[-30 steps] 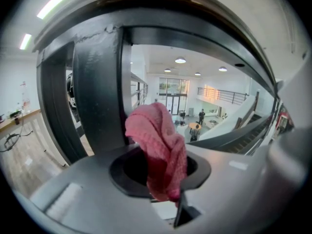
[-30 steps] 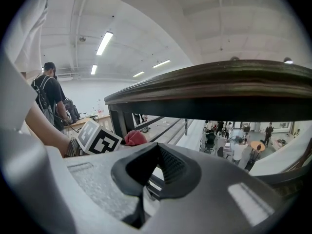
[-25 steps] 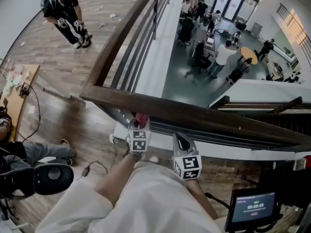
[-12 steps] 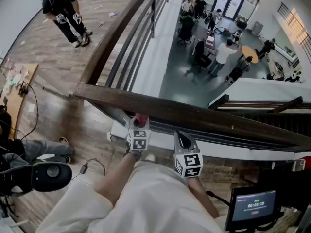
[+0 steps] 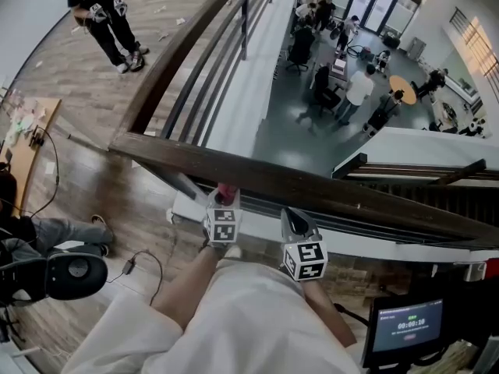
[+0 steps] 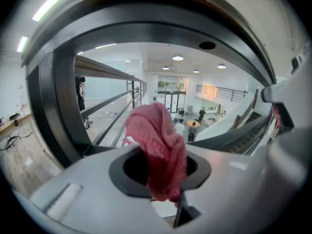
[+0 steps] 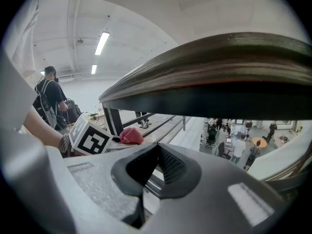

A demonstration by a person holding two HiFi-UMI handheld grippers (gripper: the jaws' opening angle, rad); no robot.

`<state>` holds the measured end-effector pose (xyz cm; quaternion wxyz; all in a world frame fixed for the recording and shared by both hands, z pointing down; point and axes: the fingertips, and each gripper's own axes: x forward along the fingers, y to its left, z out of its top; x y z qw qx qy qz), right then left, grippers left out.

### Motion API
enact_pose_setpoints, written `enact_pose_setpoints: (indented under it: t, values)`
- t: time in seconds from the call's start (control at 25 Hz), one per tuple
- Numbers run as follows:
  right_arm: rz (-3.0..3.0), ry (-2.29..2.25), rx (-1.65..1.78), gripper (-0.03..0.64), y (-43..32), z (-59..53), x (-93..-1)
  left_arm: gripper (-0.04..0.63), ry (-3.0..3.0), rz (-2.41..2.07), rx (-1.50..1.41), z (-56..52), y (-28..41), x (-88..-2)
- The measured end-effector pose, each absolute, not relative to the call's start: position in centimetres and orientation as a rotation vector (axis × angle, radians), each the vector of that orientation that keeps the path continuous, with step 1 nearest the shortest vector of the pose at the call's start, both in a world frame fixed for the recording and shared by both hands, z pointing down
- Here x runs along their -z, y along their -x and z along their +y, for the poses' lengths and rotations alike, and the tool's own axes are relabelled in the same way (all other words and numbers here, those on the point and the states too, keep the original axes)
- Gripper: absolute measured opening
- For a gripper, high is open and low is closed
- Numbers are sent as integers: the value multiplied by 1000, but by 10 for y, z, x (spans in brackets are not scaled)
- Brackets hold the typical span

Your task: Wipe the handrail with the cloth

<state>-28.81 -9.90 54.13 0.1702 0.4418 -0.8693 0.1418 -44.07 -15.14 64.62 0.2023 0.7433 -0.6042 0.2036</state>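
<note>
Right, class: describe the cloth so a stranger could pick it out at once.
Find the dark wooden handrail along the balcony edge. Just below it, the left gripper clamps a pink cloth, the only pink, soft thing there.

Upper lvl: wood-plank floor (image 5: 86,76), wooden desk (image 5: 23,170) at L edge. Below: open atrium, grey floor (image 5: 288,135), round table (image 5: 401,86), office chair (image 5: 299,49), glass doors (image 5: 374,2) at far end. White ceiling, strip lights (image 7: 102,43) on.
</note>
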Motion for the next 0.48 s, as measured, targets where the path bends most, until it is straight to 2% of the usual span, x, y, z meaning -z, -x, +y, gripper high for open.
enact_pose_setpoints:
  t: [0.48]
  values:
    - [-2418, -1311, -405, 3, 266, -110, -552, 104, -2173, -1563, -621, -148, 401, -657]
